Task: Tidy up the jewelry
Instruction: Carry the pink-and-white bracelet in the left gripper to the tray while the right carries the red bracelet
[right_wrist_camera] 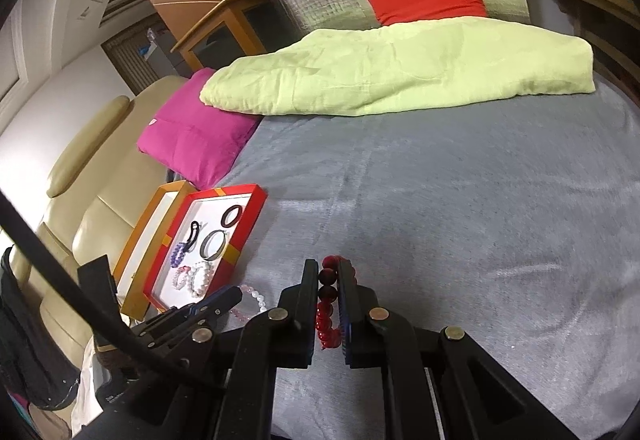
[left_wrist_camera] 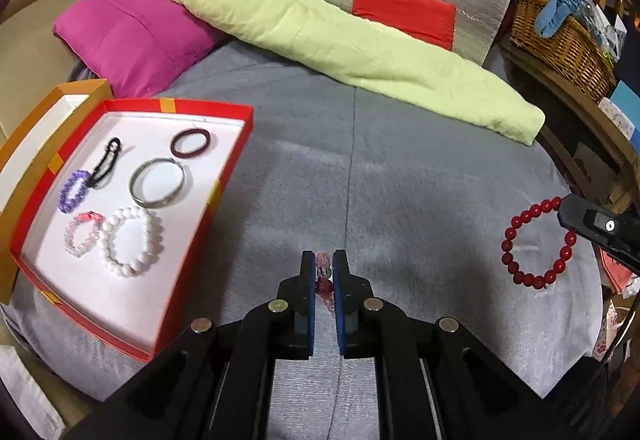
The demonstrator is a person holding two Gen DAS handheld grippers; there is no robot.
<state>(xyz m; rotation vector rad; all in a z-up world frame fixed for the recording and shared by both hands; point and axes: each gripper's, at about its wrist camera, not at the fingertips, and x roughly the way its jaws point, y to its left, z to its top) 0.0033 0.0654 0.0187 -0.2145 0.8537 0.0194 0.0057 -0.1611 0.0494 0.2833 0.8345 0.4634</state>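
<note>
Between our left gripper's (left_wrist_camera: 323, 272) closed blue pads sits a pink glass-bead bracelet (left_wrist_camera: 323, 278); our right gripper (right_wrist_camera: 329, 292) clamps a red round-bead bracelet (right_wrist_camera: 326, 304). Both hover over grey blanket (left_wrist_camera: 400, 180), beside the red shallow cardboard tray (left_wrist_camera: 236, 144) holding a white pearl-bead bracelet (left_wrist_camera: 132, 242).

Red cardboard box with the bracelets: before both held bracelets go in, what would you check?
1. Left gripper shut on the pink glass-bead bracelet: ok.
2. Right gripper shut on the dark red round-bead bracelet: ok.
3. Red cardboard box open, white floor showing: ok.
4. Free space near its front corner, below the white pearl bracelet: ok.
5. Grey blanket path to the box unobstructed: ok.
6. Grip firmness: cannot tell.
</note>
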